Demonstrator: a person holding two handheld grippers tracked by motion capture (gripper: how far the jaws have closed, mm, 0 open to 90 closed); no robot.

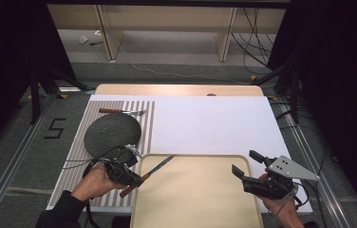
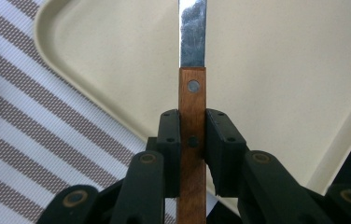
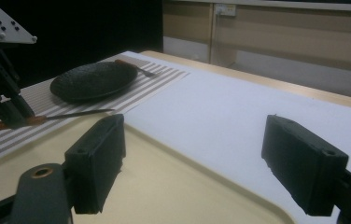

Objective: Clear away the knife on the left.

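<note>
Left gripper (image 1: 136, 179) clamps wooden-handled steel table knife (image 2: 193, 93), blade over beige plastic tray (image 1: 200, 209) corner; right gripper (image 1: 245, 164) open, idle at tray's right edge. Keep blade level, lower flat into tray. Count: one knife, one fork (image 1: 122, 112), one black round plate (image 1: 112, 134), one striped placemat (image 1: 79, 147).

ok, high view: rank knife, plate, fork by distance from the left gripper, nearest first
1. Knife: clamped by its wooden handle in the left gripper, blade out over the tray.
2. Plate: dark, on the striped mat just beyond the gripper.
3. Fork: past the plate, at the mat's far end.
</note>
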